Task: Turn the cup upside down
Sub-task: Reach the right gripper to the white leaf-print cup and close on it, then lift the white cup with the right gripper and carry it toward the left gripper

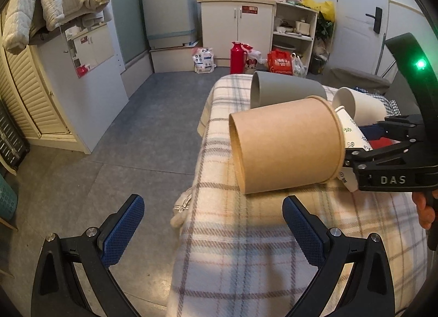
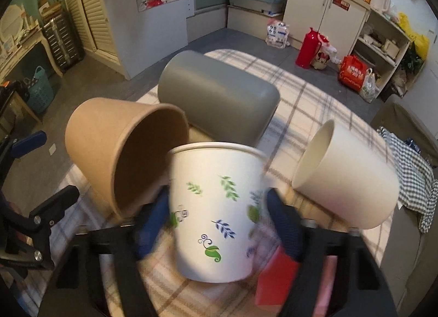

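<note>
While the right tongs (image 2: 217,221) gripped the leaf-printed cup (image 2: 216,207) above the plaid tabletop (image 2: 301,92), ready for turning over, the left tongs (image 1: 213,224) waited wide apart, holding nothing.

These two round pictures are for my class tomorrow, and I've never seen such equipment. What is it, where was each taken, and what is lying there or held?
A person holds a hand-held two-finger gripper in each hand, each with a camera looking along its fingers. The left view shows the open, empty left gripper over a plaid blanket. In the right view, the right gripper is shut on a leaf-printed paper cup, rim up. On their sides lie a brown paper cup, a grey cup and a cream cup.
</note>
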Tool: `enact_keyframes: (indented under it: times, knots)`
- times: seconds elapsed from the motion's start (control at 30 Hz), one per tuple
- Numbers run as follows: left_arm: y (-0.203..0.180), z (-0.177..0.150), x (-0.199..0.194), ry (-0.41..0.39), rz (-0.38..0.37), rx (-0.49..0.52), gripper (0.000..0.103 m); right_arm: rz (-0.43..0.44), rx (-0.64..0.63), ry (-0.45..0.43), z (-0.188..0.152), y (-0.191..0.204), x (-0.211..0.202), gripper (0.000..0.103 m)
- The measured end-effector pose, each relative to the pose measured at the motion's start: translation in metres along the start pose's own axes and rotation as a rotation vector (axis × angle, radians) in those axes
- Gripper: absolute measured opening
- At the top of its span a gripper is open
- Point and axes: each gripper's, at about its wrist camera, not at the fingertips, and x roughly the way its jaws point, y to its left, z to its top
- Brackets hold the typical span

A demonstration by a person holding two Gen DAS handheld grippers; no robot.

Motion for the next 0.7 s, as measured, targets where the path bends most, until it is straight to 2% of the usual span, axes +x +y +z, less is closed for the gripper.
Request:
enact_keyframes:
  times: [0.23,0.43,0.6,0.7]
  knots:
    - [-0.008,0.001,-0.026,-0.037,-0.015,0.001,0.103,-0.055,0.06,-0.061,-0.008,0.001,-0.05,0.062]
    - [-0.016,0.006,-0.07,-0.111,-0.049,-0.007,0.103,-0.108,0.127,-0.121,-0.026,0.01,-0.123,0.062]
    - [-0.016,0.004,-0.118,-0.183,-0.075,0.002,0.103,-0.15,0.223,-0.154,-0.061,0.026,-0.181,0.062]
    - [-0.014,-0.005,-0.14,-0.217,-0.076,-0.003,0.103,-0.141,0.271,-0.167,-0.088,0.038,-0.198,0.062]
